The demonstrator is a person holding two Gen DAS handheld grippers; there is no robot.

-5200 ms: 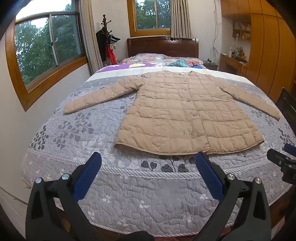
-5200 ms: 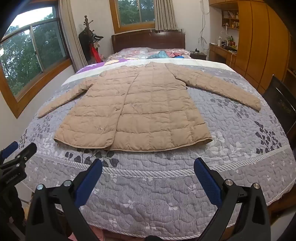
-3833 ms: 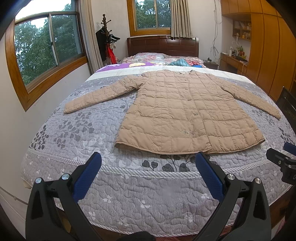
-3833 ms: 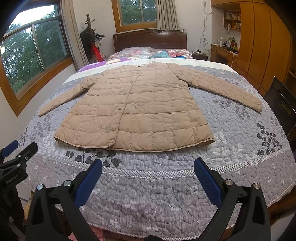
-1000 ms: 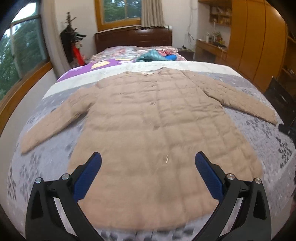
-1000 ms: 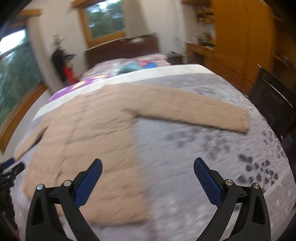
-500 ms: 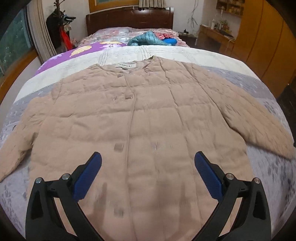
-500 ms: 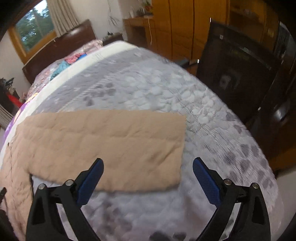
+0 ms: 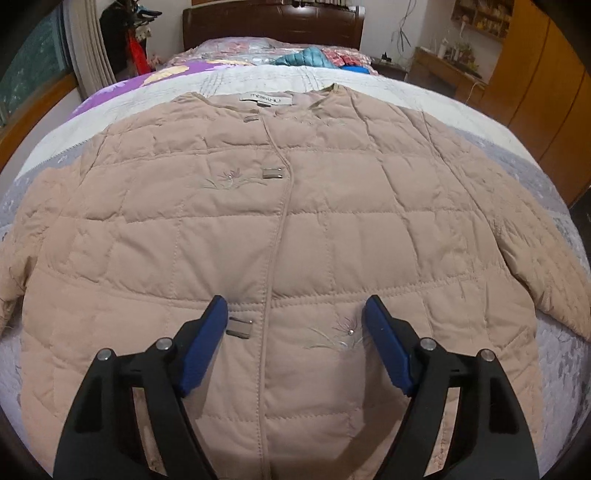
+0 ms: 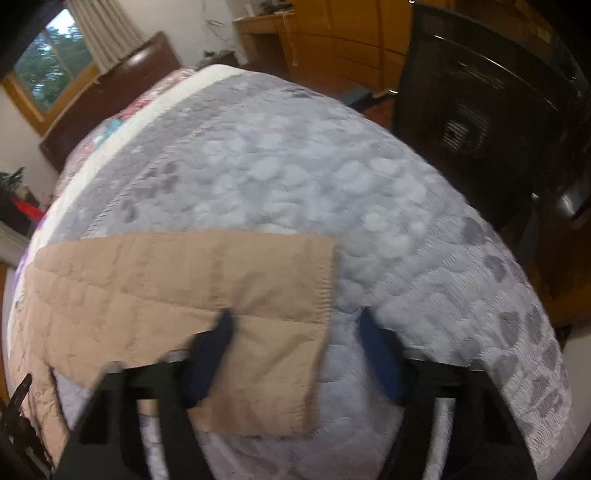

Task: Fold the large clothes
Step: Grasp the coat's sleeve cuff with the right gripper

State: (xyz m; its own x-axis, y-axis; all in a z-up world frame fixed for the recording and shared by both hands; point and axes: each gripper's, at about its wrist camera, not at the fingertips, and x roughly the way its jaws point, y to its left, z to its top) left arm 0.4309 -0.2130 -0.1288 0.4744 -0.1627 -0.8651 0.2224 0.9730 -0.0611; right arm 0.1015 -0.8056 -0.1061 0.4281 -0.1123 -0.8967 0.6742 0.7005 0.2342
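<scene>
A beige quilted jacket (image 9: 332, 229) lies flat and buttoned on the grey bed quilt (image 9: 546, 184), collar at the far end. My left gripper (image 9: 293, 325) is open and empty, low over the jacket's middle front beside a metal clasp (image 9: 239, 328). In the right wrist view the jacket's sleeve (image 10: 177, 280) lies across the quilt (image 10: 295, 166), its cuff end near the centre. My right gripper (image 10: 295, 332) is open, its jaws straddling the cuff edge: the left finger (image 10: 210, 354) over the sleeve, the right finger (image 10: 380, 354) over bare quilt. The view is blurred.
A dark wooden headboard (image 9: 273, 22) and piled clothes (image 9: 306, 59) stand at the bed's far end. Wooden wardrobes (image 9: 535, 92) line the right wall. A black chair (image 10: 480, 122) stands close to the bed's right edge. A window (image 10: 48, 59) is at the far left.
Both grippers have moved in and down toward the jacket. The left one has come low over its front, the right one has reached the sleeve cuff. Both jaws have narrowed but stay open.
</scene>
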